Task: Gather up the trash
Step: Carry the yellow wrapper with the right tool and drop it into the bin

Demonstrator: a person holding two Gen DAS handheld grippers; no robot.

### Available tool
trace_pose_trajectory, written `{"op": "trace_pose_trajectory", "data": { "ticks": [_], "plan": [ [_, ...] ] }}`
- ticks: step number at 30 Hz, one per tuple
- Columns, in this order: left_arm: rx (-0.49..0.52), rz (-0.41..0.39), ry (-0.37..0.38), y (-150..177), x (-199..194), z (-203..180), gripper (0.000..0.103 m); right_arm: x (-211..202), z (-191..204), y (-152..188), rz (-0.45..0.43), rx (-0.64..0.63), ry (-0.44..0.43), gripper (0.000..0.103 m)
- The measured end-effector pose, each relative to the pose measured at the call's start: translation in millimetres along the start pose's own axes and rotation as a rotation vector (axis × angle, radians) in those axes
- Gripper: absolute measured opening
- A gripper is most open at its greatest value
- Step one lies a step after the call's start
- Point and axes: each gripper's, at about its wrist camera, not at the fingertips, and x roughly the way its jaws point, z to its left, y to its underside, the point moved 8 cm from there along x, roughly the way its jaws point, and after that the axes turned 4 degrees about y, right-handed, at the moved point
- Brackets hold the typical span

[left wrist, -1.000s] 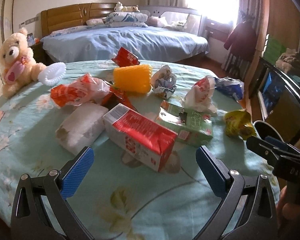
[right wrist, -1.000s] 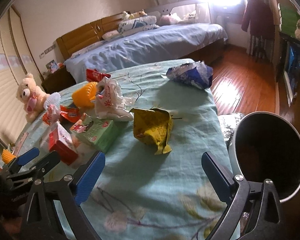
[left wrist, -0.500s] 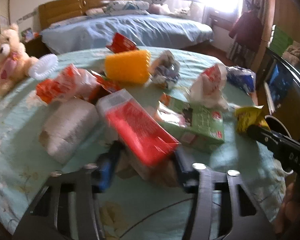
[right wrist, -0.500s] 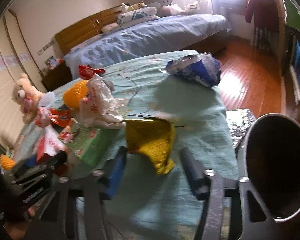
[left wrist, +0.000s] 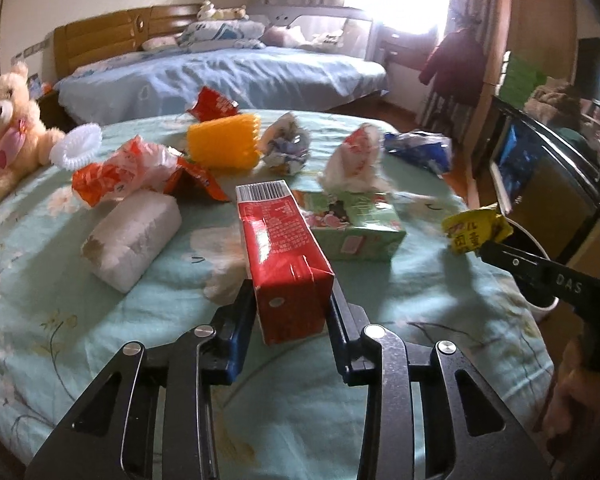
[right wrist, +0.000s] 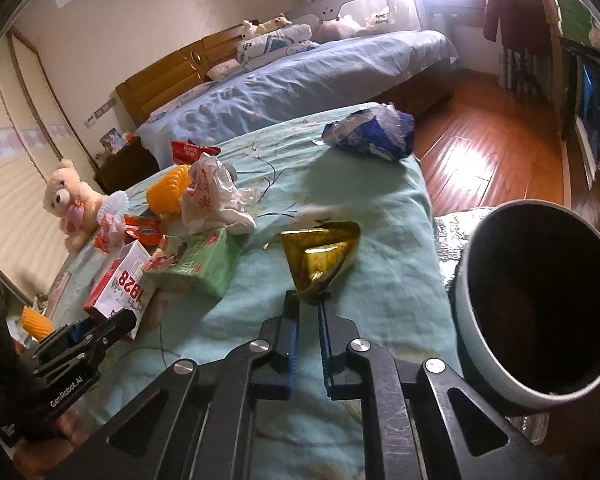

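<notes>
1. I see the red carton (left wrist: pixel 284 256), barcode end away from me, tipped near the bed's (left wrist: pixel 100 320) front edge.
2. My left gripper (left wrist: pixel 290 300) angles down, jaws closing on its sides.
3. My right gripper (right wrist: pixel 310 304) is closing, pinching the crumpled yellow wrapper (right wrist: pixel 320 256) near the right edge, beside the bin (right wrist: pixel 540 304).

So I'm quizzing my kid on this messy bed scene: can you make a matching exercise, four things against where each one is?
Things:
1. red carton
2. yellow wrapper
3. blue bag
4. teddy bear

Places:
A. at the far edge of the quilt, near the wooden floor
B. between the left claw's fingers
C. pinched in the right claw
D. sitting at the quilt's left edge

Pairs: 1-B, 2-C, 3-A, 4-D
</notes>
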Motion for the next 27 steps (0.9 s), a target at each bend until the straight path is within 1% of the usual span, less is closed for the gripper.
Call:
{"op": "trace_pose_trajectory", "data": {
  "ticks": [9, 11, 17, 18, 19, 22, 27],
  "plan": [
    [0.041, -0.078, 0.043, -9, -27, -20, 0.032, -22, -11, 7, -0.019, 0.035, -0.007, 0.005],
    [0.055, -0.085, 0.059, -11, -30, -27, 0.032, -26, -14, 8, -0.026, 0.038, -0.004, 0.005],
    [0.101, -0.067, 0.124, -6, -29, -57, 0.032, -38, -24, 8, -0.047, 0.056, 0.008, 0.005],
    [0.11, -0.062, 0.135, -5, -28, -63, 0.032, -40, -27, 9, -0.051, 0.06, 0.011, 0.004],
    [0.118, -0.058, 0.144, -5, -27, -68, 0.032, -42, -30, 9, -0.053, 0.065, 0.014, 0.0],
    [0.147, -0.046, 0.175, -4, -23, -85, 0.032, -48, -39, 8, -0.062, 0.082, 0.024, 0.0],
    [0.185, -0.035, 0.201, -2, -19, -106, 0.032, -50, -54, 10, -0.063, 0.121, 0.027, 0.0]
  ]
}}
